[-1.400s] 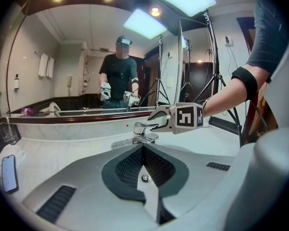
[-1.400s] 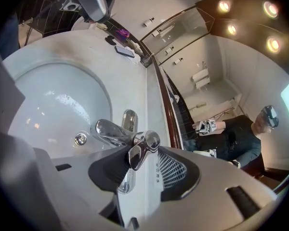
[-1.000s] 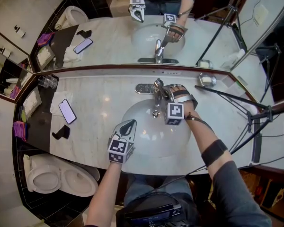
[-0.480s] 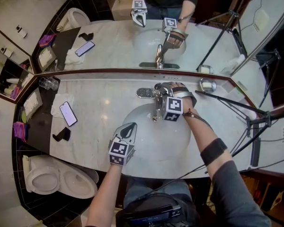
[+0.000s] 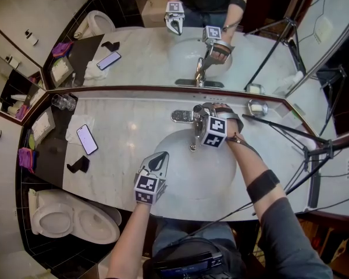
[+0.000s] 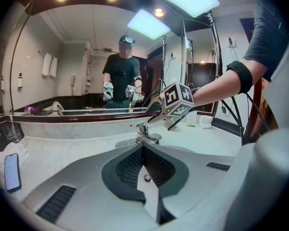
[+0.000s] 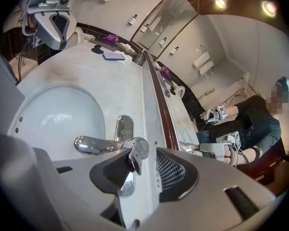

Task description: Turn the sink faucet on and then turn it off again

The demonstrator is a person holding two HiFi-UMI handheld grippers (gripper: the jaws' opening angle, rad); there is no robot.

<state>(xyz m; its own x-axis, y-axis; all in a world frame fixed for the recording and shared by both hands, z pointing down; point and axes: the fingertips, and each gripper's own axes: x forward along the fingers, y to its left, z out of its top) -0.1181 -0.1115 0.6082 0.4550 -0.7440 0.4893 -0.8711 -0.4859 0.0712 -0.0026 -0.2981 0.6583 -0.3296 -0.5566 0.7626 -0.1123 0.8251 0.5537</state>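
Note:
The chrome faucet [image 5: 195,122] stands behind the white sink basin [image 5: 180,176]. My right gripper [image 5: 200,115] reaches over it from the right. In the right gripper view the faucet handle [image 7: 138,152] lies between the jaws of the right gripper [image 7: 144,154]; it sits against the left pad, and a gap shows at the right pad. The spout [image 7: 94,144] points over the basin [image 7: 53,114]. No stream of water can be made out. My left gripper [image 5: 157,160] hovers over the basin's near rim, shut and empty, pointing at the faucet [image 6: 145,129].
A phone [image 5: 87,139] lies on a white cloth at the left of the marble counter [image 5: 128,127], with a glass [image 5: 62,102] behind it and a black item [image 5: 77,164] nearer. A soap dish [image 5: 256,107] and a tripod leg [image 5: 291,129] are at right. The mirror [image 5: 134,57] backs the counter.
My right gripper has shifted slightly toward the faucet and the back wall and rolled a little about the handle. The left gripper has stayed where it was.

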